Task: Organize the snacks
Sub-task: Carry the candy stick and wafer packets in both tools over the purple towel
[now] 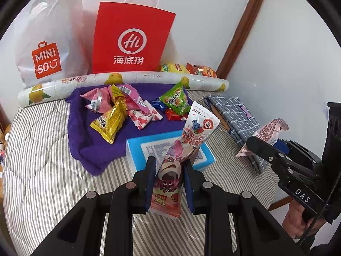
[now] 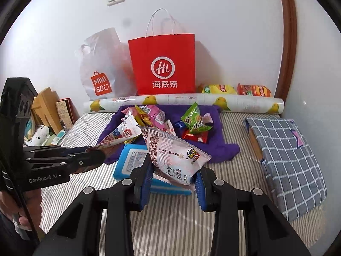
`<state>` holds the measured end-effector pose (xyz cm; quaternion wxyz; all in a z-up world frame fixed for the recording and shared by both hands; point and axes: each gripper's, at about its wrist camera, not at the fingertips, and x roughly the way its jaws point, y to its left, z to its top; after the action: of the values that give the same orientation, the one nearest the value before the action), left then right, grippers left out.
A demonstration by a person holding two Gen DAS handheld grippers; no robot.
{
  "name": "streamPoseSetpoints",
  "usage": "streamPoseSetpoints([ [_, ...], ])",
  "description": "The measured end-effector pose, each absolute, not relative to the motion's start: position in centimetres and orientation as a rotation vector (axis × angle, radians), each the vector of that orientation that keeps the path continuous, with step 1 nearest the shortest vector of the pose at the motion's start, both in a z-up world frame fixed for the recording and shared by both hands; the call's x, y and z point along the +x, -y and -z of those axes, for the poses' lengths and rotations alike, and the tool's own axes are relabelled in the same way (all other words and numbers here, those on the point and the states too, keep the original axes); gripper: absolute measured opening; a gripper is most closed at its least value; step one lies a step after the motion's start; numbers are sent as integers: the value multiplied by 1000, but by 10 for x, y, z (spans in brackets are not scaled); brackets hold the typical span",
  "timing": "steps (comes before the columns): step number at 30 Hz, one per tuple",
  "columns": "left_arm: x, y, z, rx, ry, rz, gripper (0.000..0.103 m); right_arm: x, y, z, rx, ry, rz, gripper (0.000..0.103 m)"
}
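A striped mattress [image 2: 181,224] meets a white wall [image 2: 213,21].

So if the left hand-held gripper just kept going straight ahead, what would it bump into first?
Probably the blue packet lying on the striped bed, just beyond the left hand-held gripper and the long pink snack packet it holds. The purple cloth with the snack pile comes after. Depth is hard to judge here.

A striped bed [image 2: 181,224] carried everything. A purple cloth [image 2: 223,143] lay at its far middle, a blue packet [image 2: 130,160] just near of it, a checked bundle [image 2: 292,160] at the right, and a fruit-print roll [image 2: 181,101] along the far edge.
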<state>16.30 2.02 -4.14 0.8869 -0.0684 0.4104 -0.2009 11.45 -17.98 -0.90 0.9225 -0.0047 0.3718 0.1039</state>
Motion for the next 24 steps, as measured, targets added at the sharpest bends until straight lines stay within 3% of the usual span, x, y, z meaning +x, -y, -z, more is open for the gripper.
streamPoseSetpoints([
  [24, 273, -88, 66, -290, -900, 196, 24, 241, 160, 32, -14, -782, -315, 36],
])
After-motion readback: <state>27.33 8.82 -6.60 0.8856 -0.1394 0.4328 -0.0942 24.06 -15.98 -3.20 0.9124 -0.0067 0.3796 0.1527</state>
